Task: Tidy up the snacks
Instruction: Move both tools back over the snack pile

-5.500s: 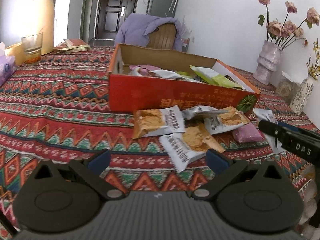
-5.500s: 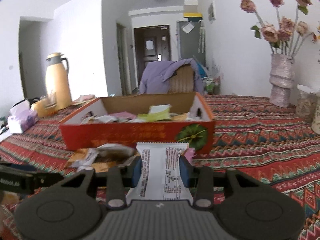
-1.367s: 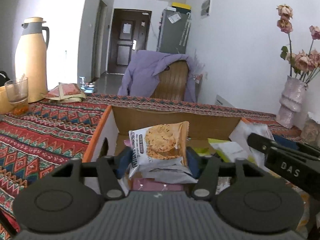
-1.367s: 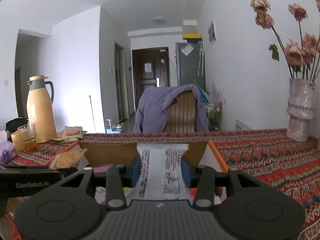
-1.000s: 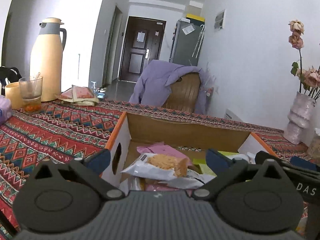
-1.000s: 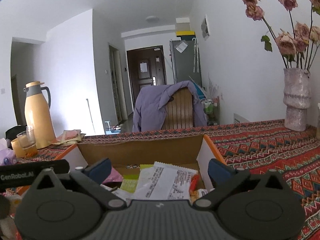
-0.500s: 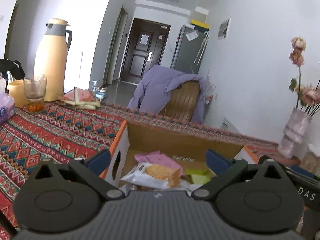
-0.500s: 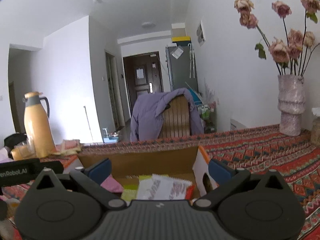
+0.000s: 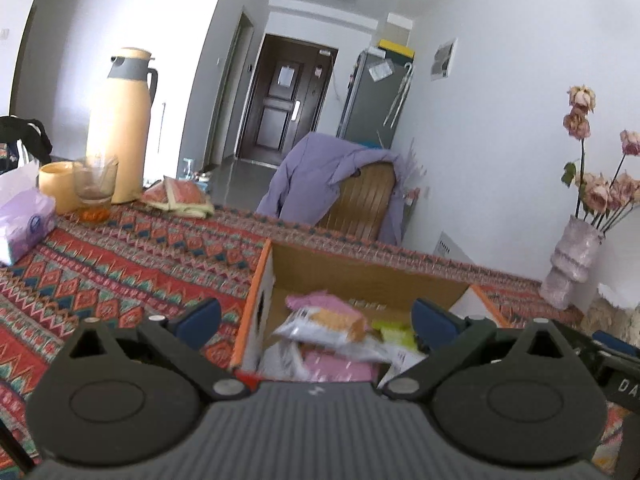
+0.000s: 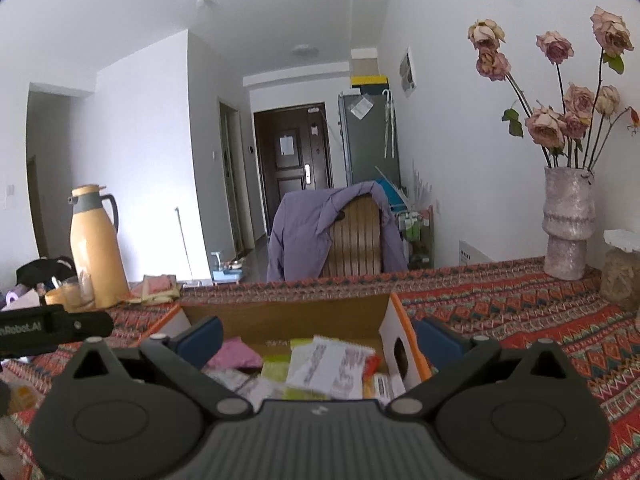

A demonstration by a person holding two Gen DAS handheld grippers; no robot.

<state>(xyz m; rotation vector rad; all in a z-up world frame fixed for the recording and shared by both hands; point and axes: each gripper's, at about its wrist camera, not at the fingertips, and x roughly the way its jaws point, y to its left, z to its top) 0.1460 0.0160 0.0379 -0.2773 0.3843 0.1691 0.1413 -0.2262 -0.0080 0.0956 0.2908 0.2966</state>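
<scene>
Left wrist view, snack box [image 9: 256, 312]: sat on the table, open at the top, orange edges, brown inside, a round hole in its white end wall.
Cookie pack [image 9: 332, 328]: lay on top of the pile inside the box, silver wrap, a bit blurred.
Pink pack [image 9: 316, 301]: lay in the box, just behind the cookie pack.
Green pack [image 9: 394, 334]: lay in the box, beside the cookie pack.
Left gripper [image 9: 316, 314]: hung over the near end of the box, blue fingers spread wide apart, held nothing.
Right wrist view, white pack [image 10: 326, 364]: lay tilted on the pile in the box, print side up, touched no finger.
Right gripper [image 10: 318, 334]: hung over the near end of the box, blue fingers spread wide, held nothing.
Other gripper: showed as a black bar at the edge of each view.
Table cloth [image 9: 120, 264]: red with zigzag bands, lay under the box and all around it.
Yellow jug [image 9: 119, 124]: stood far off on the left side of the table.
Glass [image 9: 96, 182]: stood just in front of the jug, beside a yellow cup [image 9: 56, 182].
Tissue pack [image 9: 22, 224]: purple, lay near the left edge.
Chair [image 10: 352, 236]: stood behind the table, a purple coat [image 10: 304, 228] draped over it.
Vase [image 10: 568, 224]: stood well to the right of the box, dried pink roses [image 10: 552, 120] in it.
Dark door [image 10: 294, 160]: shut, at the far end of the room.
</scene>
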